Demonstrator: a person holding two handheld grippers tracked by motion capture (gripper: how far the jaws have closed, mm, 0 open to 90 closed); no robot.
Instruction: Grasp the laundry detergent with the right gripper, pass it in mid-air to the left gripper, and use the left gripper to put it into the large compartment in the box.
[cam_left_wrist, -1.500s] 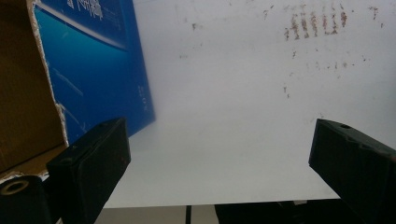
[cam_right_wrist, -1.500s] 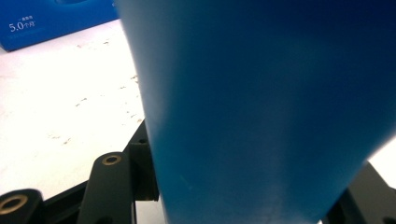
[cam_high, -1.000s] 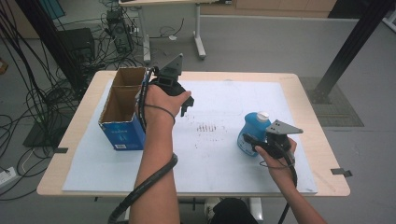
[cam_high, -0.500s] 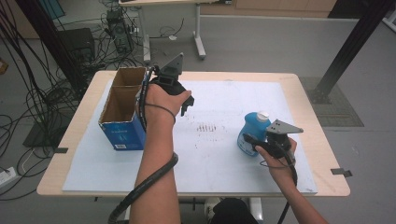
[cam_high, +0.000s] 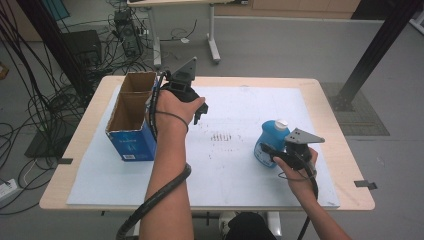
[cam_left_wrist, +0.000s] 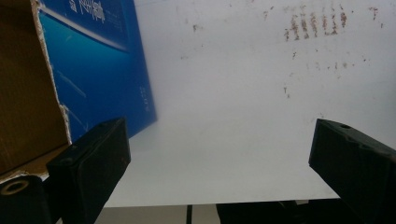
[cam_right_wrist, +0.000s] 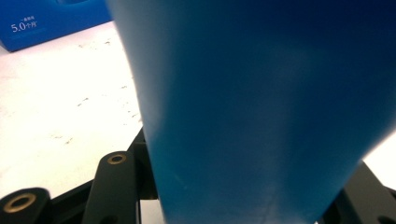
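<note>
A blue bottle (cam_high: 270, 136) with a white cap stands upright on the white mat (cam_high: 235, 105) at the right. My right gripper (cam_high: 268, 150) is shut on its lower body; its jaws have just closed a little further on it. In the right gripper view the bottle (cam_right_wrist: 261, 102) sits close up between the jaws of the right gripper (cam_right_wrist: 243, 196). My left gripper (cam_high: 199, 113) hovers beside an open blue cardboard box (cam_high: 131, 107), jaws spread with nothing between them. The left gripper view has the left gripper (cam_left_wrist: 224, 158) looking down on the mat, with the box wall (cam_left_wrist: 93, 60) at the left.
Brown stains (cam_high: 224, 136) mark the middle of the mat. The wooden table's edge (cam_high: 345, 150) lies just right of the bottle. Cables (cam_high: 30, 110) and dark equipment crowd the floor at the left, and a black post (cam_high: 372, 50) rises at the back right.
</note>
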